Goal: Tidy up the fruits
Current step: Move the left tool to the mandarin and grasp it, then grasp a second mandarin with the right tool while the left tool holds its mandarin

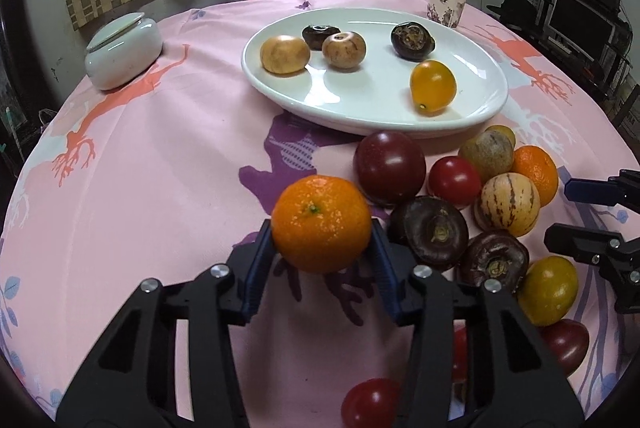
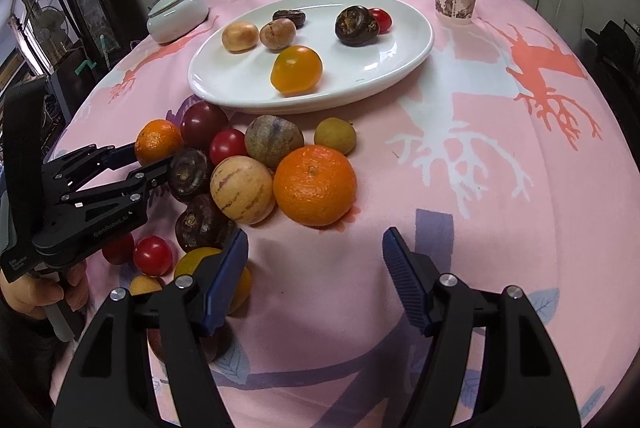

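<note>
Left tongs (image 1: 322, 248) grip an orange (image 1: 322, 224) just above the counter (image 1: 160, 156); right tongs (image 2: 316, 276) gape wide, holding nothing, near the fruit pile (image 2: 240, 184).

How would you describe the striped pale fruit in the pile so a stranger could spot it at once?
Start at the white oval plate and look to the fruit heap on the pink cloth just in front of it. Beside the big loose orange lies the striped fruit: the only cream-yellow one with thin purple streaks down its skin.
</note>
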Demonstrator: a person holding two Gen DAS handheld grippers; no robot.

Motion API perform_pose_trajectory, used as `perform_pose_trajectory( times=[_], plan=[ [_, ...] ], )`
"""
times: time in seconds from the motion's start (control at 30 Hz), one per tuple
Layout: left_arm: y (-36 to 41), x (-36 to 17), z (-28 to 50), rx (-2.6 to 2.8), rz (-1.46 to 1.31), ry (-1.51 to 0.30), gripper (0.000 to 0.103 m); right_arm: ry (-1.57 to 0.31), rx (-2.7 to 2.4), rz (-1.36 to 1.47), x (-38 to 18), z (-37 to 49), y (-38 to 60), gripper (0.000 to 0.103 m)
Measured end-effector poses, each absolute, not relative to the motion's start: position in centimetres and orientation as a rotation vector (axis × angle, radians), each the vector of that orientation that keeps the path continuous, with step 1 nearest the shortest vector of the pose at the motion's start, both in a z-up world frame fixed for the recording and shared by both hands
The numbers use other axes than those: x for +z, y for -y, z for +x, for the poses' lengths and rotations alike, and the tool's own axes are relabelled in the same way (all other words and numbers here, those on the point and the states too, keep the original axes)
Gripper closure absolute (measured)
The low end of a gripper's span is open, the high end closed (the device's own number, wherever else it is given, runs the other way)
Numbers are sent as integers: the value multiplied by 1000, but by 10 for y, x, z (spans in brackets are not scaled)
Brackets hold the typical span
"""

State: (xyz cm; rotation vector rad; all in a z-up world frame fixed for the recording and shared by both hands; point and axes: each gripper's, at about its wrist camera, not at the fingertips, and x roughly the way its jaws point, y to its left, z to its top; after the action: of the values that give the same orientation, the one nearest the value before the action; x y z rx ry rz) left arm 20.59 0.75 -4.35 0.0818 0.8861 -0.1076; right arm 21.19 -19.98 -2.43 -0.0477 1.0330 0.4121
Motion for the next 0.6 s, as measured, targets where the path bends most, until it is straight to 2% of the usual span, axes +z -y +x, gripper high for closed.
perform_pose_trajectory(
  times=[0.3,0.47,0.53,0.6],
  plan=[
    [-18,-27,200,-57,26,-809,57,-967,334,-121,-22,209,197,33],
    [-25,-33,204,-53,-5,-850,57,-980,327,-127,-26,214,196,33],
    [-27,-36,205,-55,-8,-862,57,-997,327,-149,-29,217,191,42],
    [-27,-39,206,-57,-6,-869,57,-995,321,-183,-31,219,185,42]
  ],
)
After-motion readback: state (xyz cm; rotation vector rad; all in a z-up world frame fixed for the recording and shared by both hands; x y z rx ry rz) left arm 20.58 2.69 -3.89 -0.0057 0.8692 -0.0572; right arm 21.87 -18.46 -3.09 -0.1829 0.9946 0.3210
